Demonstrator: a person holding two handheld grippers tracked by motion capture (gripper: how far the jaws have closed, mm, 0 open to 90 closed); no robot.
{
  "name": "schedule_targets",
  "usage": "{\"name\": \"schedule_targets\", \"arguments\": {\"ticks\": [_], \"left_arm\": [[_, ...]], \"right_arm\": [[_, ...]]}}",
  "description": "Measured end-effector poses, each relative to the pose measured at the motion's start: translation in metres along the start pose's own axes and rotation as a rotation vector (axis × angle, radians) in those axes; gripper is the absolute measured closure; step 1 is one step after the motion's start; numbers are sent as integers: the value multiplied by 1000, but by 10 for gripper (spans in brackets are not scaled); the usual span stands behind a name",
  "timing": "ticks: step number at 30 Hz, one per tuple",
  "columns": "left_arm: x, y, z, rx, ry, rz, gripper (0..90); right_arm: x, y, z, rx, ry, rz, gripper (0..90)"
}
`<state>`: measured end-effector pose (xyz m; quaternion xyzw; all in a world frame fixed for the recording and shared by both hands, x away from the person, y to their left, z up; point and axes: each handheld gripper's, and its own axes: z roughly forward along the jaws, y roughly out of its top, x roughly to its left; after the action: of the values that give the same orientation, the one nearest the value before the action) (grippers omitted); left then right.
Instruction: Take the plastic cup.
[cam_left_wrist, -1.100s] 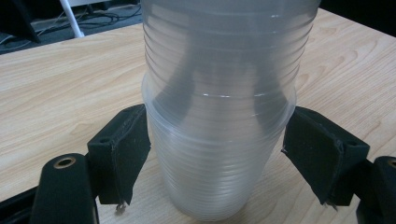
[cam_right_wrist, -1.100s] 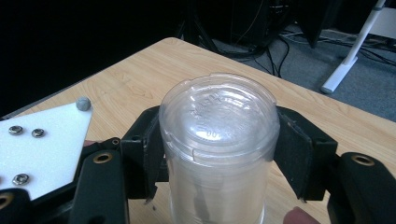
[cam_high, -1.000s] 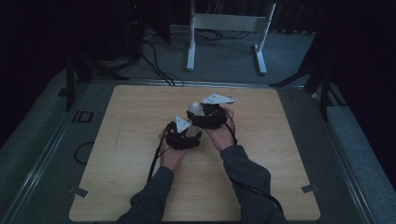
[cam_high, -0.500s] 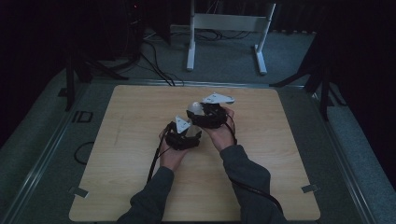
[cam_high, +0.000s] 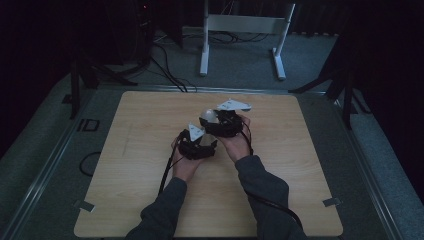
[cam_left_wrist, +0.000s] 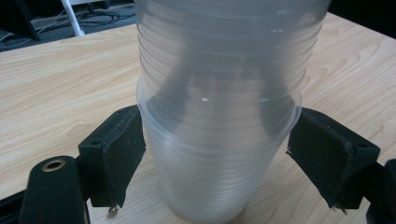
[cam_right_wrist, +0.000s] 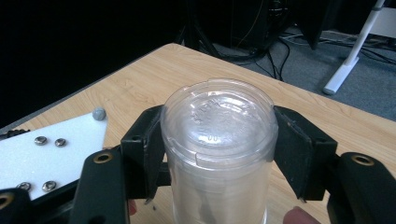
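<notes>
A stack of nested clear plastic cups (cam_left_wrist: 217, 93) stands between the jaws of my left gripper (cam_left_wrist: 215, 154). Those jaws have just been opening. The left pad (cam_left_wrist: 123, 149) sits at the outer cup's wall, and a thin gap shows at the right pad (cam_left_wrist: 327, 154), so nothing is pressed. My right gripper (cam_right_wrist: 217, 149) is shut on a clear cup (cam_right_wrist: 219, 135) whose base faces its camera, with a pad flat on each side. In the high view both grippers, left (cam_high: 197, 145) and right (cam_high: 220, 124), meet at the table's middle with the pale cup (cam_high: 209, 116) between them.
The wooden table (cam_high: 140, 150) has bare room all around the hands. The white plate (cam_right_wrist: 46, 149) on the left gripper lies close beside the right jaws. A white frame (cam_high: 240, 30) and cables stand on the floor beyond the far edge.
</notes>
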<state>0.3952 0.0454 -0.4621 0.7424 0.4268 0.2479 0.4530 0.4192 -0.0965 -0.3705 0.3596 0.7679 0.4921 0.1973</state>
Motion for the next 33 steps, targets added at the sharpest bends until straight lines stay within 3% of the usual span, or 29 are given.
{"name": "schedule_targets", "arguments": {"ticks": [33], "left_arm": [[0, -2, 1, 2, 5, 17, 208]], "right_arm": [[0, 6, -3, -15, -2, 1, 389]]}}
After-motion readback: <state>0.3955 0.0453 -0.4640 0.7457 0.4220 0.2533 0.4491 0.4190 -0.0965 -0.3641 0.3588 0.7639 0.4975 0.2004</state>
